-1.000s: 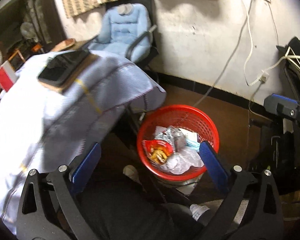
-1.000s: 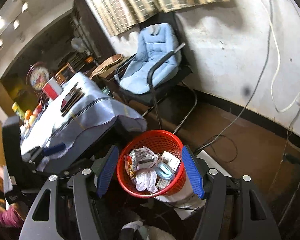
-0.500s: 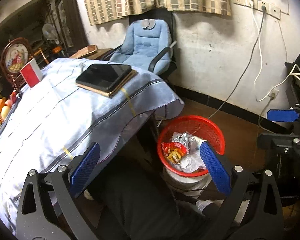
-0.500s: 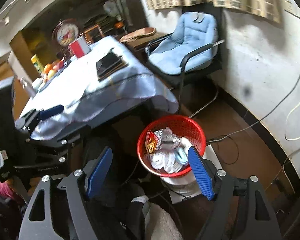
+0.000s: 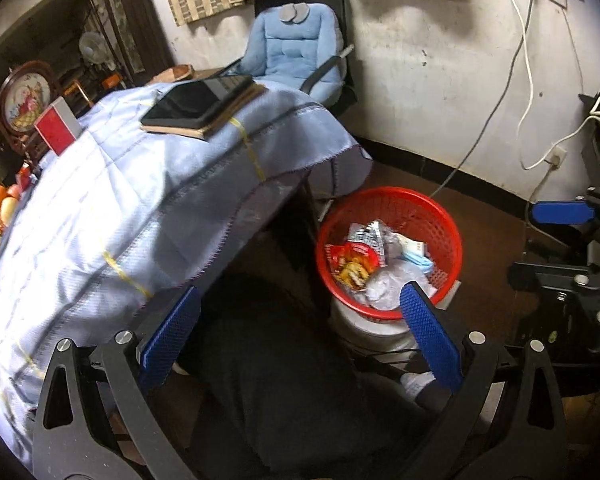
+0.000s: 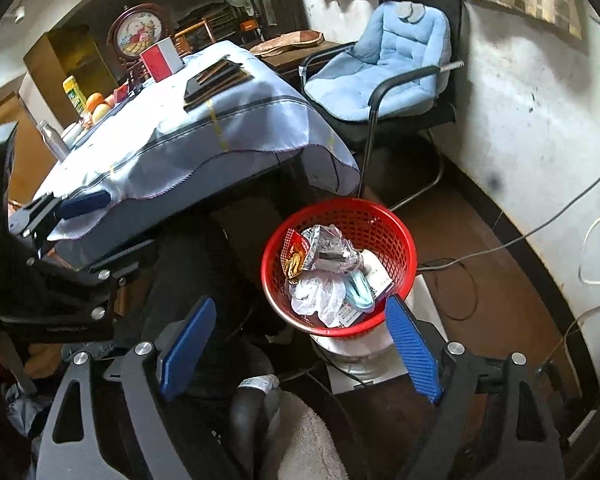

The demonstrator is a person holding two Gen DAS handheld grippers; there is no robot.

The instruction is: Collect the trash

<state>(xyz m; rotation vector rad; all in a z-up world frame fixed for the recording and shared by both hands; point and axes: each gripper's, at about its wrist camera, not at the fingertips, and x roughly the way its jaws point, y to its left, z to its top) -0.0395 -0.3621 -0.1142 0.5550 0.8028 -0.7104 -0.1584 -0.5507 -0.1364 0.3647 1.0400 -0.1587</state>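
A red mesh bin (image 5: pixel 440 216) (image 6: pixel 380 216) stands on a white bucket (image 5: pixel 374 330) beside the table. Inside lie a crumpled foil wrapper (image 5: pixel 370 234) (image 6: pixel 326 252), a snack packet (image 5: pixel 350 264), a white plastic bag (image 6: pixel 318 294) and a blue face mask (image 6: pixel 358 292). My left gripper (image 5: pixel 296 330) is open with nothing between its blue pads, held over the table edge and a dark trouser leg. My right gripper (image 6: pixel 300 346) hangs just short of the bin; its jaws are opening and nothing is between them.
A table under a light blue cloth (image 5: pixel 100 216) carries a tablet on a book (image 5: pixel 198 104), a red box (image 5: pixel 56 128) and fruit (image 5: pixel 4 202). A blue padded chair (image 6: pixel 384 76) stands by the wall. Cables (image 5: pixel 528 92) hang from sockets and trail on the brown floor (image 6: pixel 480 264).
Both views have pulled back and swung left, so more of the table shows and the bin sits lower right. The right gripper's jaws have spread wider. The trash in the bin lies unchanged.
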